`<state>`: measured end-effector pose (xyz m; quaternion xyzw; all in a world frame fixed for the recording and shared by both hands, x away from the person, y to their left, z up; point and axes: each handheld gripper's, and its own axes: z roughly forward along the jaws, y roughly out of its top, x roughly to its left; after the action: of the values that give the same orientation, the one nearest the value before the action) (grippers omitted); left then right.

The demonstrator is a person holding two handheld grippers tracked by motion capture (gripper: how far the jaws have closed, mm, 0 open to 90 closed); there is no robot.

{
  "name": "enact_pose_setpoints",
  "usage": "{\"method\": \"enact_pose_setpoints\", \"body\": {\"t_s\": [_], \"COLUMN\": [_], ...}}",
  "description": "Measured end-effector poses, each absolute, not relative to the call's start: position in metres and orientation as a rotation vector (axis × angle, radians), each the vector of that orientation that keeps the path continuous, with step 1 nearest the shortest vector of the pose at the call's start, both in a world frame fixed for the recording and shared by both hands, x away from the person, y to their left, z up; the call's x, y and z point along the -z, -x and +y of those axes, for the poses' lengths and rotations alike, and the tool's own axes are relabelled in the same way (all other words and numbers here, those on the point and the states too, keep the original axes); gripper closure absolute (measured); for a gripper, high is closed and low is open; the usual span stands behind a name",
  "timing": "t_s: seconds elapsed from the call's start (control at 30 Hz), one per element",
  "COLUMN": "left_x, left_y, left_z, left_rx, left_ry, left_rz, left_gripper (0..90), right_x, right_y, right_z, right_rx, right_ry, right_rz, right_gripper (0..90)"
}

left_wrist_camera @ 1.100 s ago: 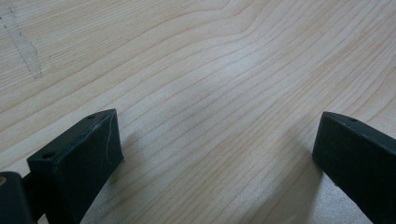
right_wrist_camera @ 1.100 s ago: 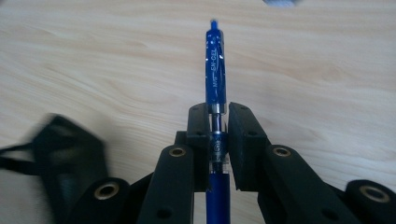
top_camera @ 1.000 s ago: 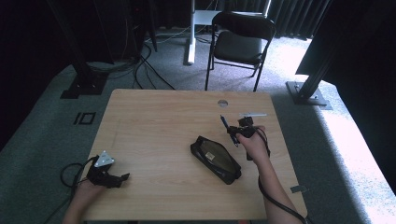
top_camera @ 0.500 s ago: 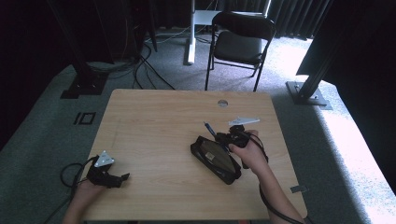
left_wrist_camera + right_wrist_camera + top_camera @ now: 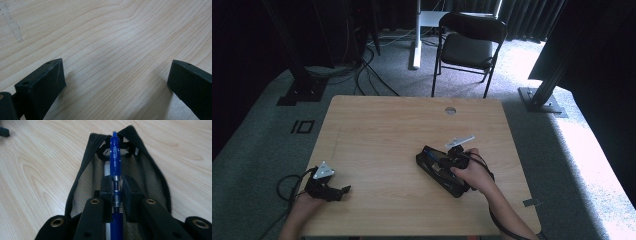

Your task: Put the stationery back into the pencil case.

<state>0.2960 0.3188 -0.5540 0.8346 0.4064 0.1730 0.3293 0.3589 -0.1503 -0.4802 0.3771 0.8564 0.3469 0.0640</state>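
My right gripper (image 5: 117,192) is clamping a blue pen (image 5: 115,162), both black jaws pressing its barrel from either side just below the printed part. The pen is pointing straight away from me along the jaws, its tip reaching over the far end of an open black pouch (image 5: 150,177). I am holding it right above the pouch's mouth (the zip edges are spreading out to both sides of the pen), and something white (image 5: 107,168) is showing inside the pouch just beside the barrel; I cannot tell what it is.

In the high view my right gripper (image 5: 451,161) is sitting over the near-right part of the table (image 5: 387,130), directly over the pouch (image 5: 432,167), which is lying slantwise on the wood, and my right hand (image 5: 474,175) is gripping the tool from behind.

My left gripper (image 5: 115,82) is standing wide apart with nothing between its jaws, only bare wood grain under them. In the high view the left gripper (image 5: 334,191) is resting at the near-left corner of the table, well apart from the pouch, with my left hand (image 5: 304,205) behind it and the cable (image 5: 287,182) looping off the edge
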Motion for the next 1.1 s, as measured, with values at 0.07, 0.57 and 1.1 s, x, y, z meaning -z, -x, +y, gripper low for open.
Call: {"method": "enact_pose_setpoints", "body": {"t_s": [0.07, 0.57, 1.1], "left_x": [0.554, 0.554, 0.554], "left_y": [-0.296, -0.296, -0.296], "left_z": [0.319, 0.319, 0.319], "left_rx": [-0.452, -0.453, -0.454], "left_ry": [-2.183, -2.183, -2.182], "left_rz": [1.063, 1.064, 1.067], "left_gripper": [1.6, 1.6, 1.6], "right_x": [0.482, 0.494, 0.453], "right_y": [-0.359, -0.364, -0.373], "right_z": [-0.148, -0.138, -0.179], "right_rx": [-1.02, -0.954, -1.217], "right_ry": [-1.136, -1.169, -1.217], "right_rz": [2.608, 2.651, 2.327], "right_gripper": [79.4, 74.9, 57.4]}}
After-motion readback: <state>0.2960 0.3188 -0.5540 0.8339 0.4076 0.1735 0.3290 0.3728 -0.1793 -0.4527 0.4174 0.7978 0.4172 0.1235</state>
